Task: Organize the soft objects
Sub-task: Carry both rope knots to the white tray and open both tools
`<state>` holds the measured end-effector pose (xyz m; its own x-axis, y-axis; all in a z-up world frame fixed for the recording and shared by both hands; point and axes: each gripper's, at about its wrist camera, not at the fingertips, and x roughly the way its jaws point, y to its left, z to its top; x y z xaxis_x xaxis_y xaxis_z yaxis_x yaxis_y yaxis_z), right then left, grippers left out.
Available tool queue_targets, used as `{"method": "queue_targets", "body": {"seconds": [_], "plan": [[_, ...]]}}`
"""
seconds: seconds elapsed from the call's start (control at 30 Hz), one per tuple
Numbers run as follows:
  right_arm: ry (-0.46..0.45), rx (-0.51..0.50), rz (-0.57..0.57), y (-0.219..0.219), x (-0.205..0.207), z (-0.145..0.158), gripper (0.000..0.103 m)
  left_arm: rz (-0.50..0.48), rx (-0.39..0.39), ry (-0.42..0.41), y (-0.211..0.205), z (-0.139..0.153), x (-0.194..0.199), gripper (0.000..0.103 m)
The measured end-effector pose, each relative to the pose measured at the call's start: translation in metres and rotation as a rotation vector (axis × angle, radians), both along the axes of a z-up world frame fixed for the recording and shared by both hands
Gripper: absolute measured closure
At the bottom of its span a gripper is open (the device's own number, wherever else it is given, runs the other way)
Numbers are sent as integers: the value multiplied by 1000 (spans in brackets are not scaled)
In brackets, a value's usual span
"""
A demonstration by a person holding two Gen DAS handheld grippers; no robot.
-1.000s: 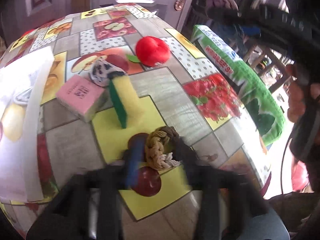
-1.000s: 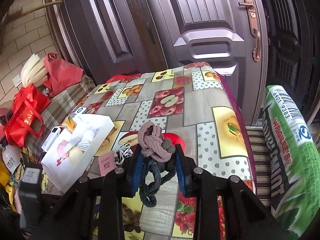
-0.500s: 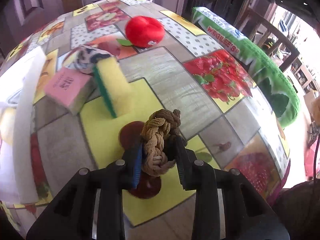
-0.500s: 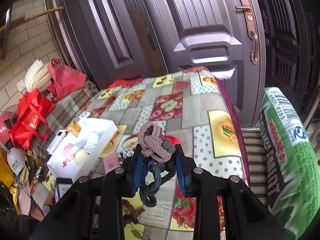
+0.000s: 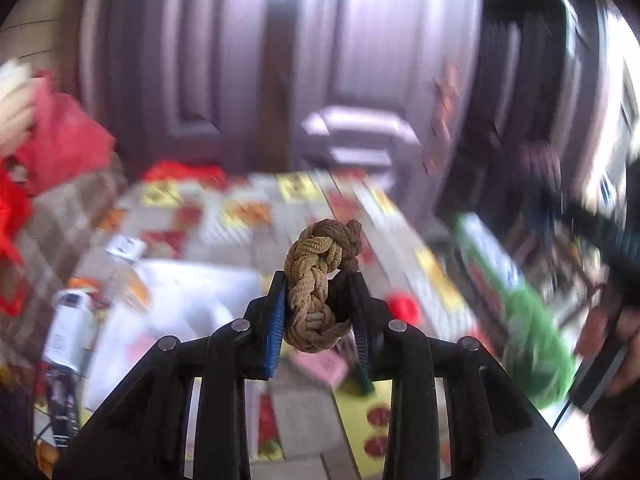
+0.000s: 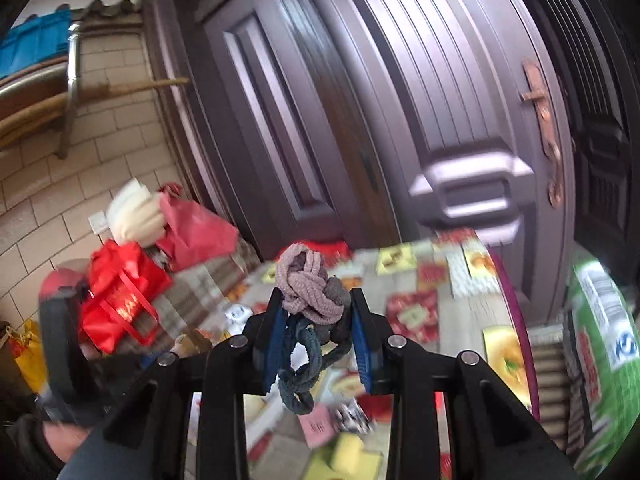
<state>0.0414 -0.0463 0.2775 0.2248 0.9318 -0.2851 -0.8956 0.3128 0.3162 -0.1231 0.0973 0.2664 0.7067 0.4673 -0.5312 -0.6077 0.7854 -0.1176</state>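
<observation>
My left gripper (image 5: 320, 308) is shut on a tan braided rope knot (image 5: 316, 276) and holds it high above the fruit-patterned table (image 5: 304, 412). My right gripper (image 6: 316, 320) is shut on a pink-grey and dark blue rope knot (image 6: 310, 292), its dark loops (image 6: 298, 384) dangling below the pads. On the table below lie a red soft ball (image 5: 404, 308), a pink block (image 5: 320, 364) (image 6: 318, 424) and a yellow sponge (image 6: 348, 456). The left wrist view is heavily blurred.
A white box (image 5: 168, 312) sits on the table's left side. A green chewing-gum-shaped pillow (image 6: 600, 360) (image 5: 516, 320) lies at the right edge. Dark doors (image 6: 440, 120) stand behind the table; red bags (image 6: 120, 292) are piled at the left. A person's hand (image 6: 60, 440) holds the other gripper at lower left.
My left gripper closed on the tan knot on the table and lifted it high, tilting up toward the doors. My right gripper rose with its knot still held.
</observation>
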Motion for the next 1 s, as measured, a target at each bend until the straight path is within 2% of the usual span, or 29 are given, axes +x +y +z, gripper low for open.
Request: {"method": "queue_targets", "body": {"seconds": [0.1, 0.17, 0.57, 0.77, 1.0], "plan": [[3, 41, 13, 11, -15, 11, 73, 82, 30, -54, 12, 18, -32, 74], [0, 46, 20, 15, -26, 10, 73, 97, 12, -68, 21, 18, -45, 74], [0, 4, 14, 48, -64, 4, 73, 77, -37, -68, 56, -1, -73, 74], [-5, -55, 70, 79, -86, -11, 73, 109, -81, -50, 86, -16, -93, 74], [25, -92, 107, 106, -107, -27, 73, 109, -90, -24, 104, -25, -110, 74]]}}
